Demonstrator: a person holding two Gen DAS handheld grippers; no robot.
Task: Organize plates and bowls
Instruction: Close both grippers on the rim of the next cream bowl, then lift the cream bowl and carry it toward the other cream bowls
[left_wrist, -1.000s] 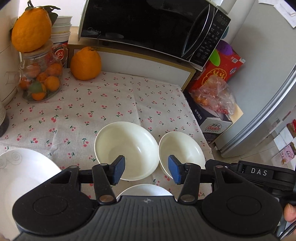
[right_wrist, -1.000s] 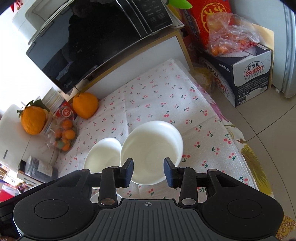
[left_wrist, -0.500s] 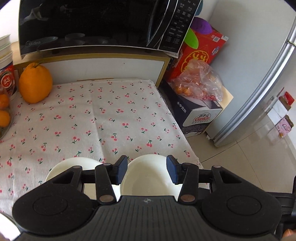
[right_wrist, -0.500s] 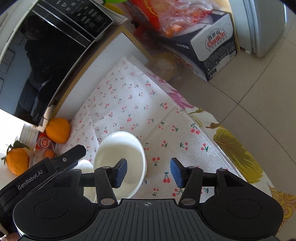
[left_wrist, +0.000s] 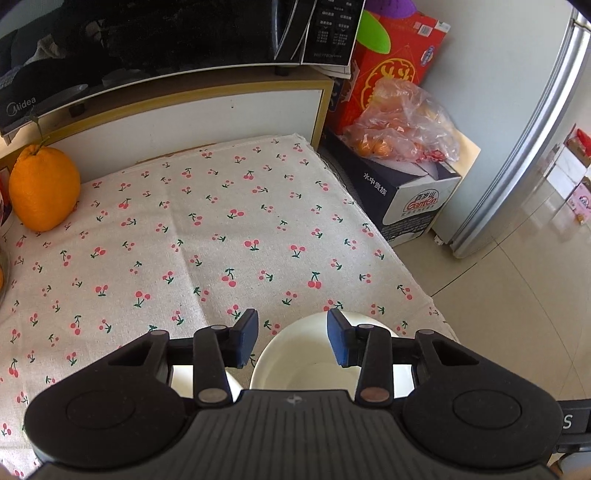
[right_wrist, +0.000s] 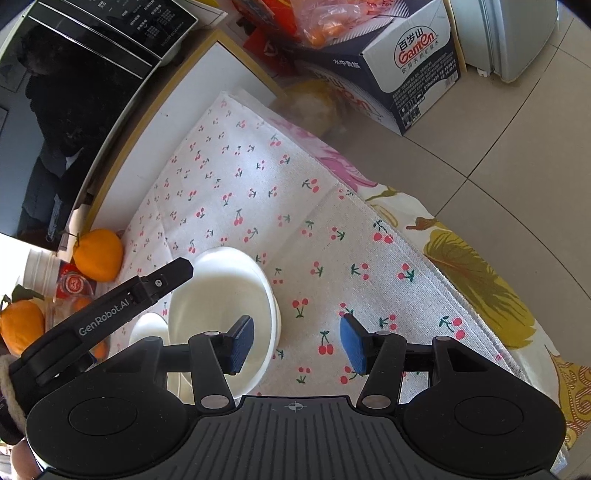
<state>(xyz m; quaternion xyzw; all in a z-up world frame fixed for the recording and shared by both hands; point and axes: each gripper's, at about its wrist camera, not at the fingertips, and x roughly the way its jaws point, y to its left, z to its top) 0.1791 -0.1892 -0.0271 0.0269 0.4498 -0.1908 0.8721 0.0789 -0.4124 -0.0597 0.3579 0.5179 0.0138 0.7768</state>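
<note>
A white bowl (left_wrist: 295, 354) sits on the cherry-print cloth near the table's right front corner. My left gripper (left_wrist: 291, 338) is open above its far rim, empty. A second white bowl (left_wrist: 184, 373) shows only as a sliver under the left finger. In the right wrist view the same bowl (right_wrist: 221, 295) lies left of centre, and the smaller white bowl (right_wrist: 147, 328) is partly hidden behind the left gripper's body (right_wrist: 110, 310). My right gripper (right_wrist: 295, 343) is open and empty, its left fingertip over the bowl's near rim, its right one over bare cloth.
A microwave (left_wrist: 147, 44) stands on a shelf at the back. A large orange citrus (left_wrist: 44, 188) sits at the back left. Beyond the table's right edge stand a carton (left_wrist: 406, 199) with a bag of oranges (left_wrist: 402, 125) and a fridge (left_wrist: 535, 129).
Both grippers have swung right. The bowl now lies under the left gripper's right finger. The right gripper has opened wider and stands beside the bowl's right rim.
</note>
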